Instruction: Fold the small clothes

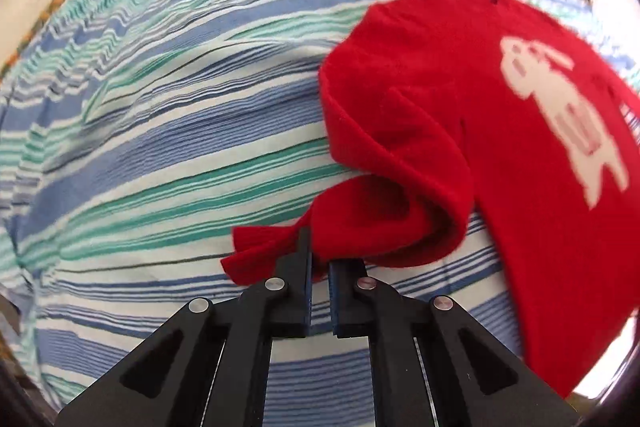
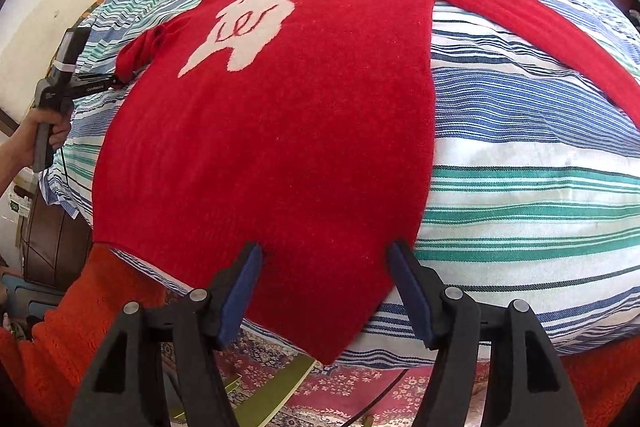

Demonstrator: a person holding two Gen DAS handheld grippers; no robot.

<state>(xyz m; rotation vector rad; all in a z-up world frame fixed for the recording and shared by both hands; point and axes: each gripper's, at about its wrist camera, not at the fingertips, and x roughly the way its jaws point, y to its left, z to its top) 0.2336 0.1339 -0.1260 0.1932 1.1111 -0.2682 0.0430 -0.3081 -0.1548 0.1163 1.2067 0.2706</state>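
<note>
Over striped bedsheet (image 1: 160,155), sweater (image 2: 272,131) cuff between left gripper (image 1: 319,259) jaws.

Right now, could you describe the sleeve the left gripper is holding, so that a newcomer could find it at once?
Start at the striped bedsheet and find the red sweater with a white animal motif spread on it. Its right sleeve lies stretched out flat; the left sleeve is bunched and lifted, its cuff pinched in the left gripper.
</note>
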